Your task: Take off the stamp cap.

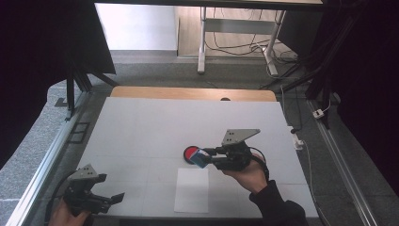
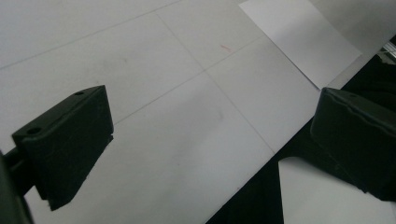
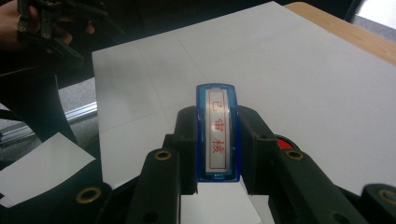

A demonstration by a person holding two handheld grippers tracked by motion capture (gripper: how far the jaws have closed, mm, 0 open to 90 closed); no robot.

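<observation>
Here right tool (image 3: 217, 154) pinches blue stamp (image 3: 217, 135), seemingly half-hiding red pad (image 1: 191, 154); left tool (image 2: 210, 140) spread.

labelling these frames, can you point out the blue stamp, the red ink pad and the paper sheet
blue stamp (image 3: 218, 133), right gripper view, on its white label.
red ink pad (image 1: 190, 152), high view, on its red face.
paper sheet (image 1: 192, 190), high view, at the sheet's middle.

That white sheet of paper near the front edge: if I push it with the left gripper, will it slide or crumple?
The sheet of paper lies flat and thin on the smooth white table, so it would probably slide easily. It looks floppy; pinching an edge would likely bend it. The open left gripper rests beside it.
</observation>
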